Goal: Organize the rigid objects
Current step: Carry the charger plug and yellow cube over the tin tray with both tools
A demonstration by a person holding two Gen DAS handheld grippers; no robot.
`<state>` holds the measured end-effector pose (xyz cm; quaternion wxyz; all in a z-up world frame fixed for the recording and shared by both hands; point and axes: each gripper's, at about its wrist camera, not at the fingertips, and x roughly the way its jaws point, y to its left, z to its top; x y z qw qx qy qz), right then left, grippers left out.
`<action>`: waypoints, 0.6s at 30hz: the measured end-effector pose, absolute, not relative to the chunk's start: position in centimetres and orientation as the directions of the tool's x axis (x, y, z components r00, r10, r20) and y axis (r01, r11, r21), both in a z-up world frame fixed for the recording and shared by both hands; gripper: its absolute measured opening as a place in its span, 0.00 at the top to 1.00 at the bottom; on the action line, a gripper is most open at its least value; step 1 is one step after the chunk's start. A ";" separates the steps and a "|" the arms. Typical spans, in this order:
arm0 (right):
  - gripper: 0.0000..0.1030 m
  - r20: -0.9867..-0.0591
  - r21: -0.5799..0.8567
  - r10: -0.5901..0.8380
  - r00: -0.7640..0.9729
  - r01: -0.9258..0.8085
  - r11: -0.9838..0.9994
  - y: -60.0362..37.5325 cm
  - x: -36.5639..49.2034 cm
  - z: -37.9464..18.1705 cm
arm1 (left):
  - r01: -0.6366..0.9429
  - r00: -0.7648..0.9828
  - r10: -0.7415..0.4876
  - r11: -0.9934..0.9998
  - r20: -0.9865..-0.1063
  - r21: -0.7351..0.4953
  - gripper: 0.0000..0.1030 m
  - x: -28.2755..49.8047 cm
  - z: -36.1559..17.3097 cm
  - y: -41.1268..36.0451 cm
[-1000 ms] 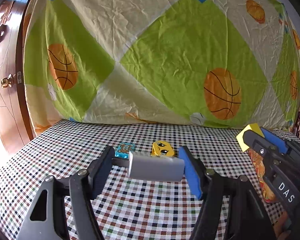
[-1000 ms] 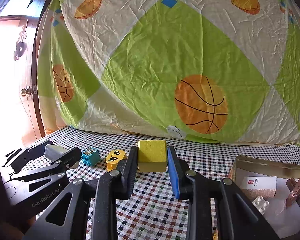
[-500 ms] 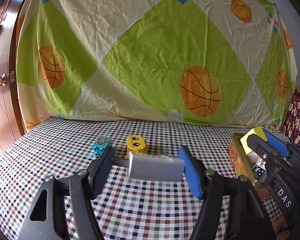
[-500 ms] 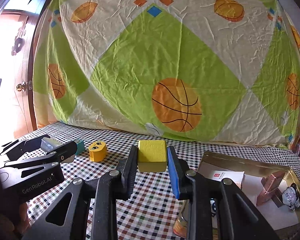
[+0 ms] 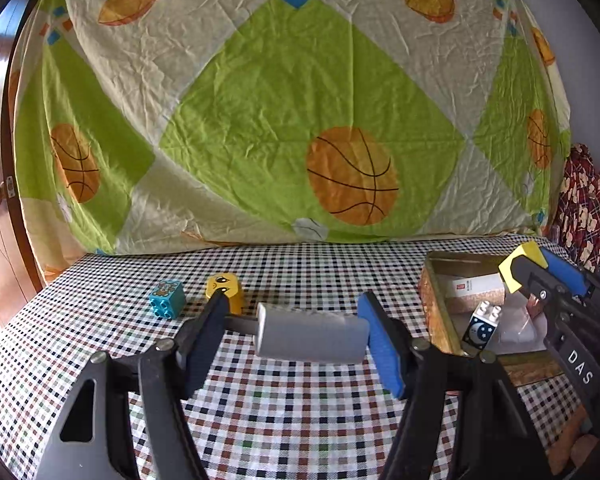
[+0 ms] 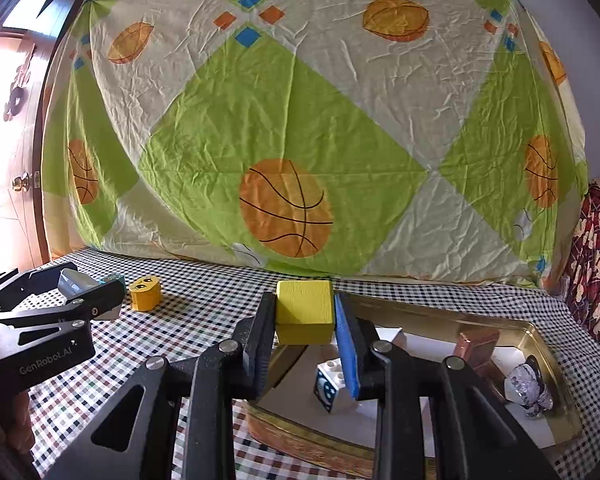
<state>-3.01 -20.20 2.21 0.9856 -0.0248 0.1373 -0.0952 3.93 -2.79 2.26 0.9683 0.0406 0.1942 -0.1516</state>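
A: Holding steady: the right gripper [image 6: 305,320] stays clamped on the yellow block [image 6: 305,312], jaws nearly closed, pads against both its sides. A second ago checked cloth lay under the block; now the block hangs above the near-left corner of the gold tin [image 6: 540,332].

B: Confirm the left side.

A: The left gripper [image 5: 296,330] keeps its half-open span on the grey block [image 5: 310,338], which bridges the gap between the pads, lifted clear of the checked tablecloth [image 5: 300,412]. The tin was out of its view a second ago (only the other gripper showed at the right edge); it now sits just right of the blue pad.

B: Loose items?

A: The yellow face block [image 5: 225,289] and the blue block [image 5: 167,299] rest side by side on the cloth, shifted left in view. Inside the tin: a white brick with a moon print [image 6: 331,386], a copper-coloured box [image 6: 478,350] and a white card [image 5: 478,286].
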 end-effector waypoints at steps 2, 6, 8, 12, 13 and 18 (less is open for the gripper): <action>0.70 -0.266 -0.072 -0.213 0.940 0.201 0.977 -21.4 -3.4 2.2 | 0.319 0.878 -0.284 0.947 -0.385 0.029 0.35 3.6 2.4 -3.7; 0.70 -0.268 -0.048 -0.236 0.934 0.232 0.972 -23.5 -4.1 2.2 | 0.340 0.874 -0.299 0.939 -0.383 0.043 0.35 3.0 2.4 -5.4; 0.70 -0.269 -0.037 -0.243 0.932 0.242 0.970 -24.3 -4.5 2.1 | 0.353 0.870 -0.309 0.935 -0.383 0.047 0.35 2.8 2.3 -6.2; 0.70 -0.267 -0.027 -0.260 0.928 0.263 0.964 -25.8 -5.0 2.2 | 0.371 0.864 -0.326 0.928 -0.384 0.046 0.35 2.3 2.4 -7.6; 0.70 -0.267 -0.022 -0.262 0.927 0.266 0.964 -26.1 -5.1 2.2 | 0.374 0.862 -0.330 0.926 -0.385 0.045 0.35 2.3 2.4 -7.9; 0.70 -0.264 -0.001 -0.283 0.922 0.293 0.956 -28.0 -5.5 2.3 | 0.398 0.853 -0.351 0.916 -0.387 0.047 0.35 2.1 2.5 -9.5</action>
